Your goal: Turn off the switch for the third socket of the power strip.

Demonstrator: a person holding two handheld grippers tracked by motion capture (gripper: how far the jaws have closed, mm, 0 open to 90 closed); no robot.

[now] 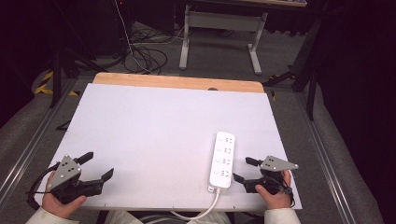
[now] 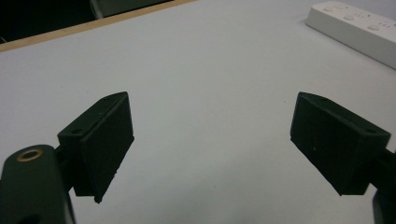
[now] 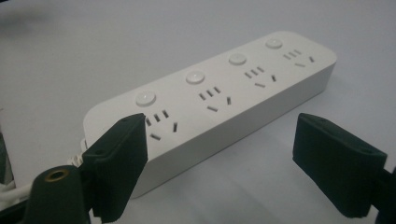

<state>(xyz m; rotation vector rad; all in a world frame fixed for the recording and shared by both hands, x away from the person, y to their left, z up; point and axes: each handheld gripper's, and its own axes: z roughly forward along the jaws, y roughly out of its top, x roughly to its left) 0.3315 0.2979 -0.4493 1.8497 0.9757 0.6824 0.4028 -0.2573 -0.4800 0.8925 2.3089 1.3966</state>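
1. I see one white power strip (image 1: 222,159) on the bench (image 1: 154,140), with four sockets and four buttons.
2. My right tongs (image 1: 239,169) gape wide just beside it, gripping nothing.
3. My left tongs (image 1: 99,165) also gape, well apart from it.

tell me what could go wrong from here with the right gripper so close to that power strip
1. The right gripper is open beside the power strip, with one jaw near its cord end; closing from there may catch only a corner and twist the strip.
2. The cord runs off the near edge of the table, so lifting or sliding the strip could make it drag or snag.
3. A jaw landing on top might press one of the switch buttons.
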